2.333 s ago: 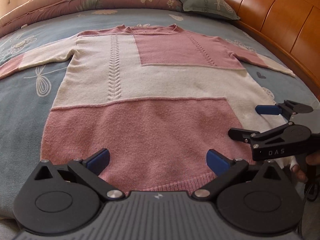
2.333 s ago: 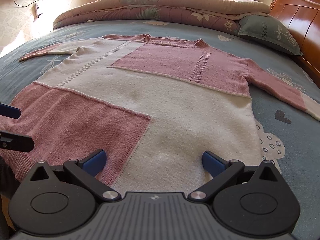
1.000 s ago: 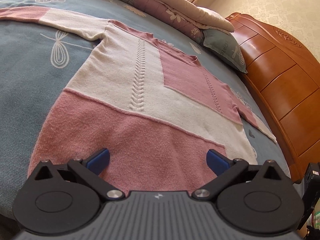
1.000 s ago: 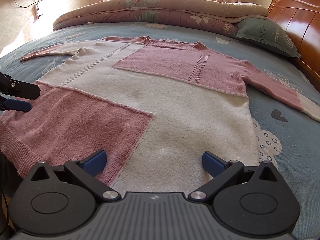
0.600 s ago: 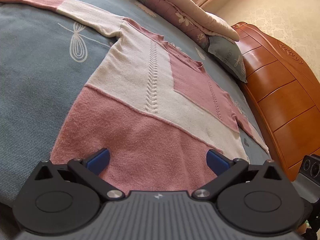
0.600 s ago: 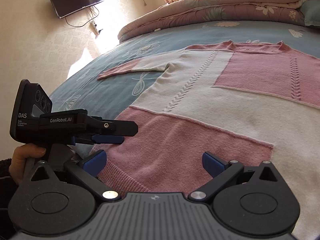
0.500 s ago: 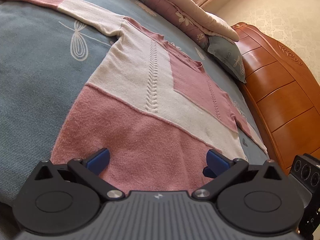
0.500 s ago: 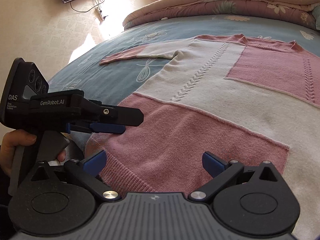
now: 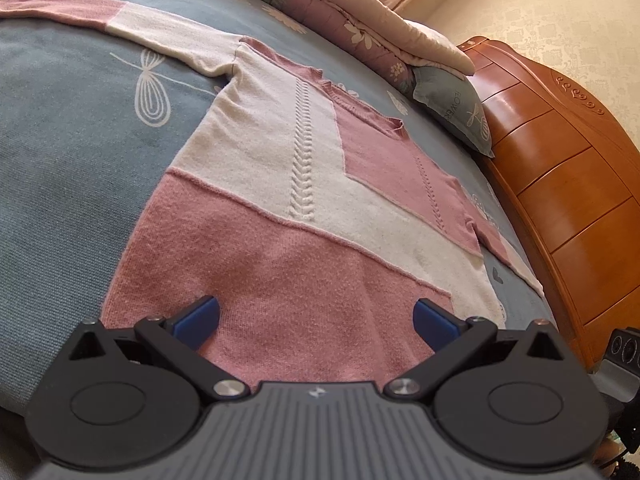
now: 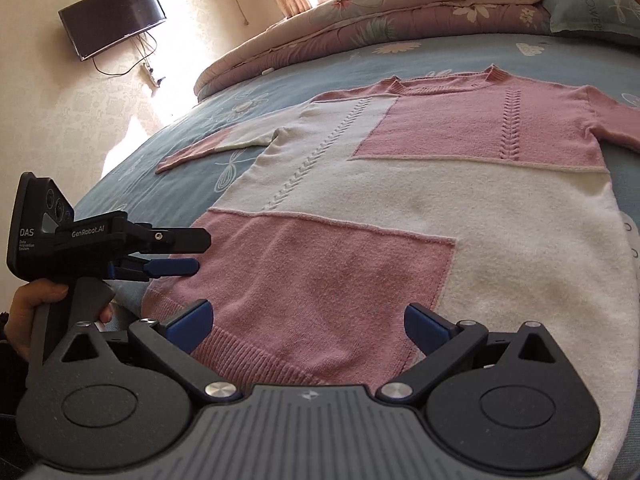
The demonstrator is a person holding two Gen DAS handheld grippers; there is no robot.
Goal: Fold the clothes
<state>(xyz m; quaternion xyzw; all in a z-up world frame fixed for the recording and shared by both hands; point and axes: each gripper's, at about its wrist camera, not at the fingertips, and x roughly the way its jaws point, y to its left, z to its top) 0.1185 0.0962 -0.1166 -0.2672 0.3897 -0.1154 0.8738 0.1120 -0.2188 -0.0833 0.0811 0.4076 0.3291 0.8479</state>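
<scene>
I have the pink-and-cream sweater (image 9: 304,216) lying flat and face up on the blue bedsheet (image 9: 68,128), both sleeves stretched out to the sides, hem toward me. As far as I can judge, no fold has been made yet: the body is fully spread, and nothing is doubled over anywhere I can see, so the whole job is still ahead.

My left gripper (image 9: 316,316) sits low over the pink hem panel with its blue pads spread wide, holding nothing. From the right wrist view I can see it side-on at the sweater's left bottom corner, a hand (image 10: 28,304) around its handle; whether its lower pad touches the knit or floats just above it I cannot tell at this angle. My right gripper (image 10: 306,320) is likewise spread wide and empty, hovering above the ribbed hem (image 10: 248,356) near the middle.

I take this as the approach before the first grasp. What remains: pinching the hem or side, bringing sleeves in, then folding the body over.
</scene>
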